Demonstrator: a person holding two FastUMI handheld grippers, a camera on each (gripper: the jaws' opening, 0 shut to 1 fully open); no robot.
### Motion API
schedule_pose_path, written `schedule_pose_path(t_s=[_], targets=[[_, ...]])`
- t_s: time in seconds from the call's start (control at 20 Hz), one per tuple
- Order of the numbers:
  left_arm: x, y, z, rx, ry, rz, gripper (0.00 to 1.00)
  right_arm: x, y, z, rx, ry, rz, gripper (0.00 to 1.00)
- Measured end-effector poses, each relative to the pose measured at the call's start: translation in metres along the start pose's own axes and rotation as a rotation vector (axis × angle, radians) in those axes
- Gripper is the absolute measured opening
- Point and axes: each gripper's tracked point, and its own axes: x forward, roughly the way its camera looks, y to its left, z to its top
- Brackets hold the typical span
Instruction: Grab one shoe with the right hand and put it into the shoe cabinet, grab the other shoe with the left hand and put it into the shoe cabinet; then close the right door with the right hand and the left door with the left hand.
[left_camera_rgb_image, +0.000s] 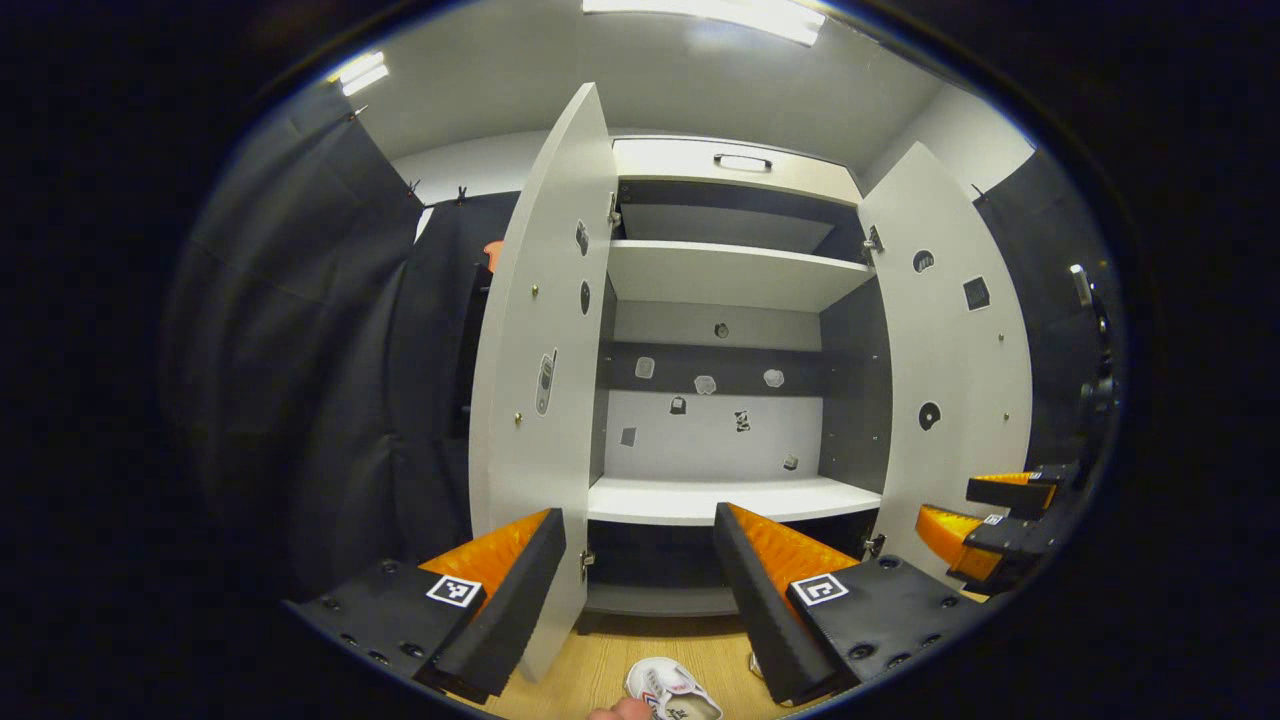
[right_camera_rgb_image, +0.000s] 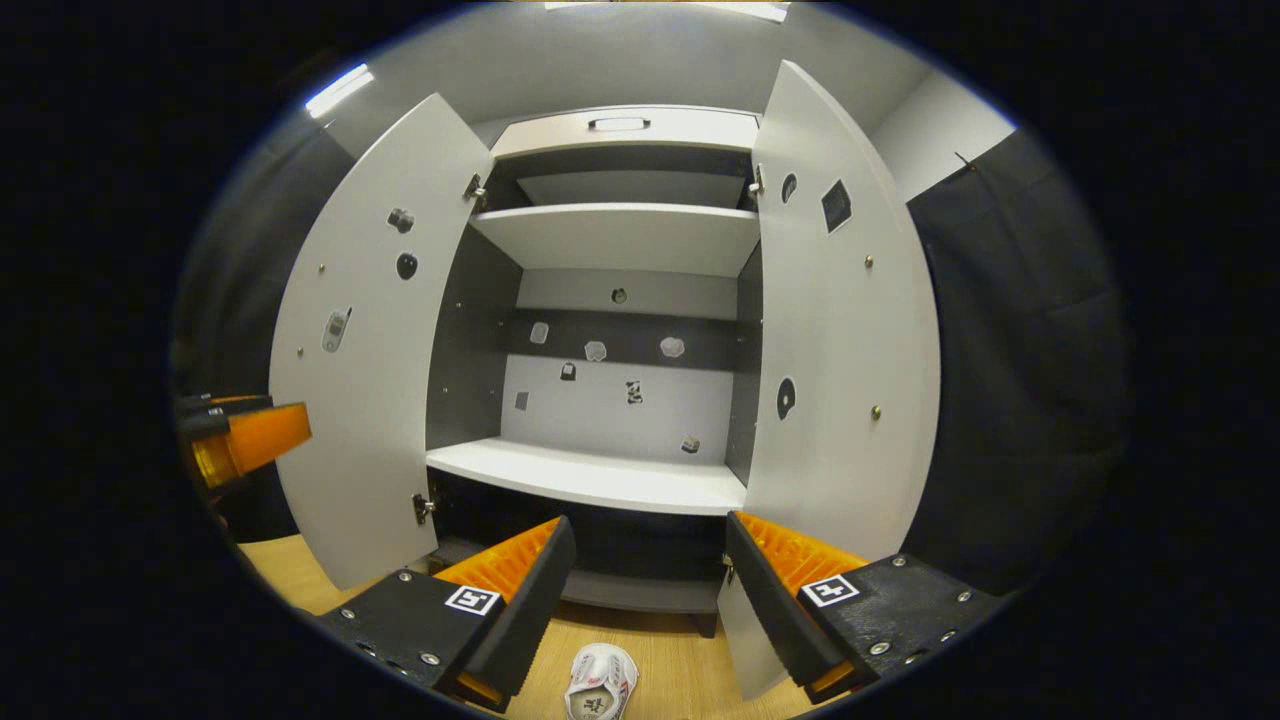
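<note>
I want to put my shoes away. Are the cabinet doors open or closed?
Open. The left door and the right door both swing out toward the camera, so the shelves inside the shoe cabinet show between them.

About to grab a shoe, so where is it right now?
A shoe lies on the wood floor before the open cabinet, low between the right gripper fingers in the right gripper view.

Wood floor (right_camera_rgb_image: 690, 670) in front of the cabinet (right_camera_rgb_image: 620, 130). One white shoe (right_camera_rgb_image: 602, 682) lies on it, near the cabinet base, toe toward the cabinet; the left gripper view has a shoe (left_camera_rgb_image: 672, 690) on the floor (left_camera_rgb_image: 600, 665) too. Cabinet stands on the floor, both doors wide open. Shelf (right_camera_rgb_image: 590, 478) is bare white; the upper shelf (right_camera_rgb_image: 620, 235) likewise.
</note>
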Motion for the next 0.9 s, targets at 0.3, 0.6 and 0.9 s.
schedule_pose_path(t_s=[0.3, 0.6, 0.9], targets=[[0.000, 0.006, -0.005, -0.005, 0.013, 0.013, 0.96, 0.016, 0.015, -0.129, -0.026, 0.221, 0.039, 0.93], [0.001, 0.007, -0.010, -0.006, 0.029, 0.020, 0.96, 0.011, 0.013, -0.254, -0.054, 0.472, 0.072, 0.93], [0.002, 0.001, -0.013, 0.018, 0.039, 0.017, 0.96, 0.007, 0.013, -0.314, -0.107, 0.592, 0.102, 0.88]])
